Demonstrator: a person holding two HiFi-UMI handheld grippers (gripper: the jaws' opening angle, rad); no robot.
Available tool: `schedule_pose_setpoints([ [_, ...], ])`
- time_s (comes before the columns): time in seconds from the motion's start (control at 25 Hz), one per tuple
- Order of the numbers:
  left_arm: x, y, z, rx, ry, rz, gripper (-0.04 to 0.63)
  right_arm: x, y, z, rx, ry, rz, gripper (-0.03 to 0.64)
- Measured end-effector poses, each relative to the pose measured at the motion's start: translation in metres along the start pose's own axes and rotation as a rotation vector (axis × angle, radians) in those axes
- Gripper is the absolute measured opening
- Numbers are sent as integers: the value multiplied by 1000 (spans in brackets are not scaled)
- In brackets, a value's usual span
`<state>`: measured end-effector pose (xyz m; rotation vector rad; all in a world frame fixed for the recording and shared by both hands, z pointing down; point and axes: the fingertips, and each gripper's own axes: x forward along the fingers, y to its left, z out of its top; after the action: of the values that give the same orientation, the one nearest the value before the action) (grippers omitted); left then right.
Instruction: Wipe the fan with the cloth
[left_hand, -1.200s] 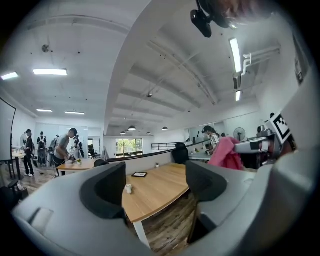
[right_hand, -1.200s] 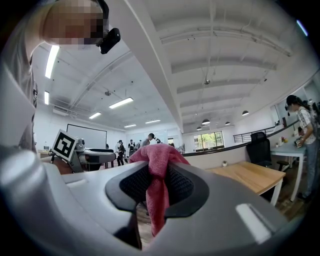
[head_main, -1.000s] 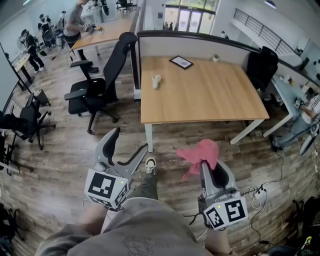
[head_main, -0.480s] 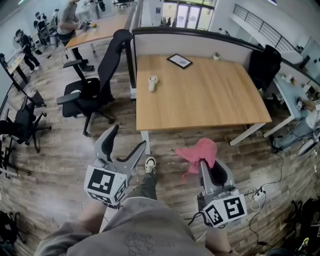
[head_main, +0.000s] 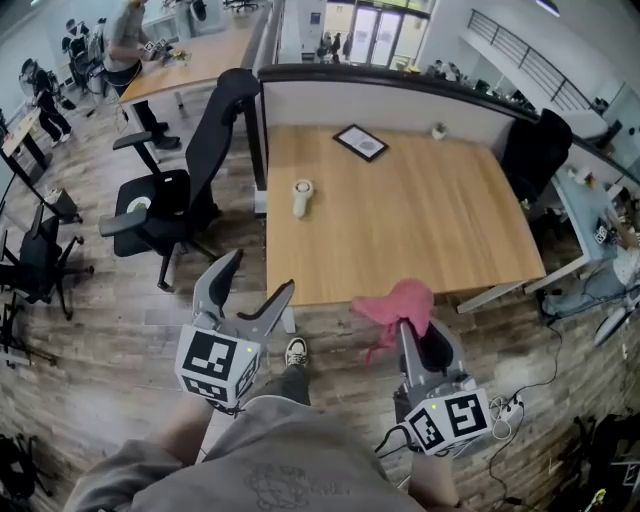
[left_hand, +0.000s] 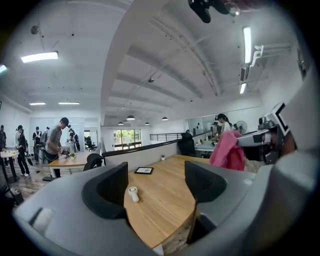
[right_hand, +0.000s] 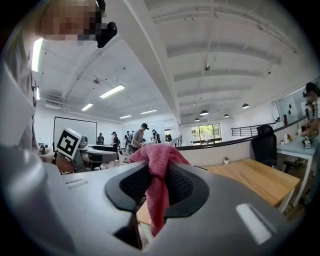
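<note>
Our right gripper (head_main: 420, 335) is clamped on the pink cloth (head_main: 400, 303), which bunches up above its jaws, just in front of the near edge of the wooden desk (head_main: 420, 230). Our left gripper (head_main: 258, 278) is spread wide with nothing between its jaws. We see the small white fan (head_main: 302, 197) lying on the desk, well apart from both grippers.
</note>
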<state>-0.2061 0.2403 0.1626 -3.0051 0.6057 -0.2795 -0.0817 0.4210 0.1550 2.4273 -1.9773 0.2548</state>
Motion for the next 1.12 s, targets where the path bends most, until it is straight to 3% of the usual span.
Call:
schedule_pose_setpoints([
  [0.24,67,51,8,10,36,1,334,87,-22,21,1,14,33,89],
  [0.6,147,113,-17,-15,124,-6,341,204,-41,26,-2,65,80,89],
  [1.12,204,149,-48,-51,214,11,356,293,-67,6,23,153,128,89],
])
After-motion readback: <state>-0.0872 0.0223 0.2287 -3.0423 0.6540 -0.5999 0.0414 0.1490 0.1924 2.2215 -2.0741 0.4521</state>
